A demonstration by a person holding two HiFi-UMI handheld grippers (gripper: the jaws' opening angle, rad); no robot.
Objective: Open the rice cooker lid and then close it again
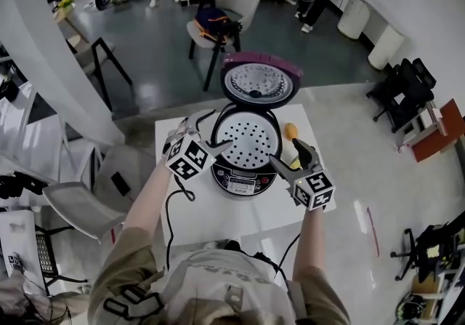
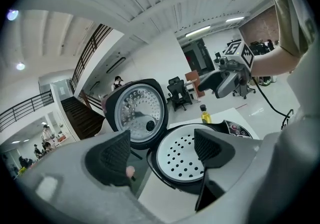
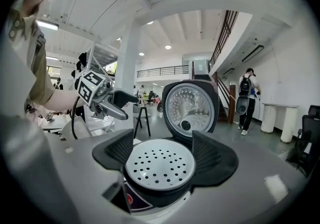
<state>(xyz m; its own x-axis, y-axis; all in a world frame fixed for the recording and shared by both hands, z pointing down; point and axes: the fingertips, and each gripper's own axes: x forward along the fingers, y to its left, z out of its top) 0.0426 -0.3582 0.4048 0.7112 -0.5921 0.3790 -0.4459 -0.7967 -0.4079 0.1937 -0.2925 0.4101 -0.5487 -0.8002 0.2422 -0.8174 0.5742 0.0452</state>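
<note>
**Closing lid: risking slam, skid**

Holding left gripper (image 2: 161, 149) and right gripper (image 3: 162, 153) spread wide, gripping nothing, flanking rice cooker (image 1: 245, 149) on table (image 1: 218, 214). Facing lid (image 1: 260, 81) standing fully up. Risking slamming it or skidding cooker backward by pushing too hard, and missing latch by pressing off-centre.

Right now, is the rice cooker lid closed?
No, the lid stands raised on its hinge, and the perforated steamer tray inside the pot is exposed.

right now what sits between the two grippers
The open cooker, its white perforated tray showing, sits between the left gripper and right gripper. The head view shows it best. Both sets of jaws are apart and empty.
</note>
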